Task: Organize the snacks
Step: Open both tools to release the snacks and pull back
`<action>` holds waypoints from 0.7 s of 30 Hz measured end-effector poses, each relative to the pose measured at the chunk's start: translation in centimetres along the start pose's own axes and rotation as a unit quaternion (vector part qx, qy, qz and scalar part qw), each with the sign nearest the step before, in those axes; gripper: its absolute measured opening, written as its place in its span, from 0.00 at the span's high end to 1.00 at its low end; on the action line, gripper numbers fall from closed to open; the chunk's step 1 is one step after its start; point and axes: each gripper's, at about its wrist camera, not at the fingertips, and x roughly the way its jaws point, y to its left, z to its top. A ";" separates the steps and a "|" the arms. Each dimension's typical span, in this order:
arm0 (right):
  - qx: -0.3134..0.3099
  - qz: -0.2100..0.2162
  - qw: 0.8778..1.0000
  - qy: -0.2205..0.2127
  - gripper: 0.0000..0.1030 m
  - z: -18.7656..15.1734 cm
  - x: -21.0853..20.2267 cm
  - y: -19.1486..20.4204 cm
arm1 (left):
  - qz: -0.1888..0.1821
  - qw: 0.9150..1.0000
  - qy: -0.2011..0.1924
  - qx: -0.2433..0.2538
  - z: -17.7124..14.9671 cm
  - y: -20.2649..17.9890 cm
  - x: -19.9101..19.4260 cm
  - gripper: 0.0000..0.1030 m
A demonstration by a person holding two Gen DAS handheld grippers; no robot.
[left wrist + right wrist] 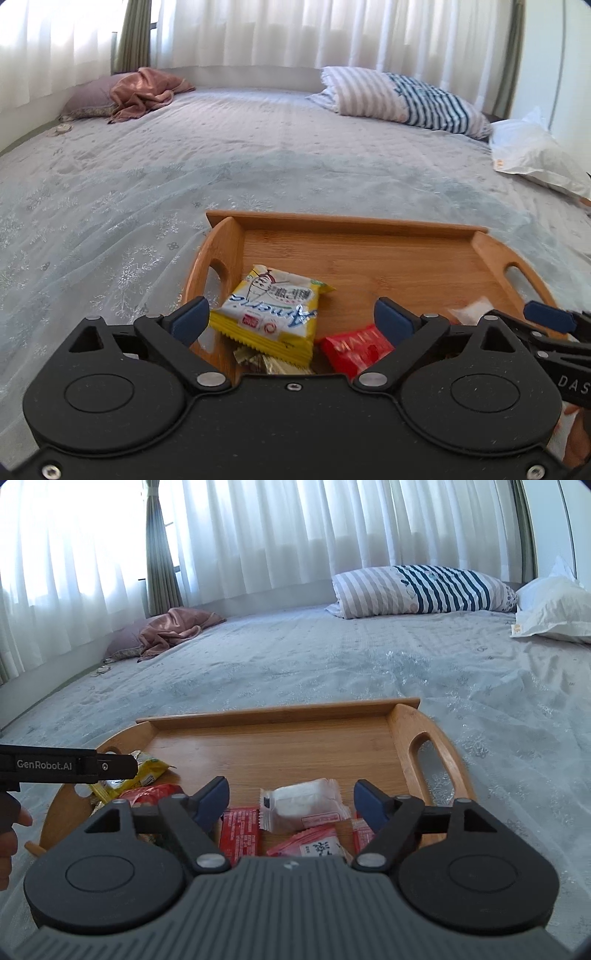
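Both grippers — left gripper (291, 319) and right gripper (291, 799) — hang spread wide, holding nothing, over snacks at the wooden tray (273, 714)'s near edge; next pick looks like the white packet (303, 803).

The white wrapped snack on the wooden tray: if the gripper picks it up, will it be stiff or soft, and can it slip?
The white wrapped snack looks puffy, so it probably squashes a little under the pads. Its clear film appears smooth and may slip; the crimped end is likely a safer hold. It lies flat on the wooden tray, so it should not roll.

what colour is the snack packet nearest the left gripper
Yellow packet, with blue lettering; clearest in the left wrist view.
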 end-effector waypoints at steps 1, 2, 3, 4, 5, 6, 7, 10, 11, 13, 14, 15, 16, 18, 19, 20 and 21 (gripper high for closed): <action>-0.002 0.001 1.000 -0.001 0.16 -0.1 -0.4 0.0 | -0.002 1.000 -0.003 0.004 -0.2 -0.1 -0.6 0.06; -0.004 0.002 1.000 -0.001 0.15 -0.3 -0.8 0.1 | -0.004 1.000 -0.005 0.010 -0.4 -0.3 -1.2 0.06; -0.007 0.003 1.000 -0.002 0.15 -0.6 -1.3 0.2 | -0.007 1.000 -0.006 0.016 -0.7 -0.4 -1.8 0.06; -0.011 0.004 1.000 -0.003 0.15 -0.8 -1.7 0.3 | -0.009 1.000 -0.008 0.024 -1.0 -0.6 -2.5 0.05; -0.016 0.004 1.000 -0.004 0.15 -1.1 -2.1 0.5 | -0.010 0.999 -0.010 0.033 -1.3 -0.8 -3.2 0.05; -0.022 0.003 1.000 -0.005 0.14 -1.4 -2.6 0.6 | -0.011 0.999 -0.012 0.041 -1.5 -0.9 -3.8 0.04; -0.027 0.002 1.000 -0.006 0.14 -1.6 -3.0 0.7 | -0.014 0.999 -0.016 0.047 -1.8 -1.1 -4.5 0.04; -0.033 0.003 0.999 -0.008 0.14 -2.4 -4.3 0.9 | -0.029 0.998 -0.023 0.057 -2.7 -1.4 -6.3 0.03; -0.033 0.003 0.999 -0.008 0.14 -2.5 -4.7 0.8 | -0.035 0.998 -0.022 0.056 -3.0 -1.5 -6.7 0.03; -0.030 0.004 1.000 -0.008 0.14 -2.8 -5.5 0.7 | -0.049 0.997 -0.013 0.051 -3.5 -1.5 -7.3 0.03; -0.028 0.005 1.000 -0.009 0.14 -3.0 -5.9 0.6 | -0.055 0.997 -0.008 0.048 -3.7 -1.4 -7.5 0.03; -0.028 0.004 1.000 -0.010 0.14 -3.2 -6.2 0.6 | -0.059 0.997 -0.005 0.047 -4.0 -1.5 -7.7 0.03; -0.029 0.003 1.000 -0.010 0.14 -3.4 -6.6 0.6 | -0.061 0.997 -0.003 0.048 -4.3 -1.5 -7.9 0.03; -0.031 0.000 0.999 -0.012 0.14 -3.7 -7.2 0.5 | -0.062 0.997 -0.002 0.056 -5.0 -1.8 -8.3 0.03; -0.031 0.000 0.999 -0.012 0.14 -3.9 -7.5 0.5 | -0.063 0.996 -0.001 0.058 -5.3 -1.9 -8.5 0.03; -0.031 0.001 0.999 -0.011 0.14 -4.1 -7.8 0.5 | -0.065 0.996 -0.001 0.059 -5.6 -1.9 -8.7 0.03; -0.031 0.001 0.999 -0.010 0.14 -4.3 -8.1 0.5 | -0.069 0.996 0.001 0.060 -5.8 -2.0 -8.8 0.03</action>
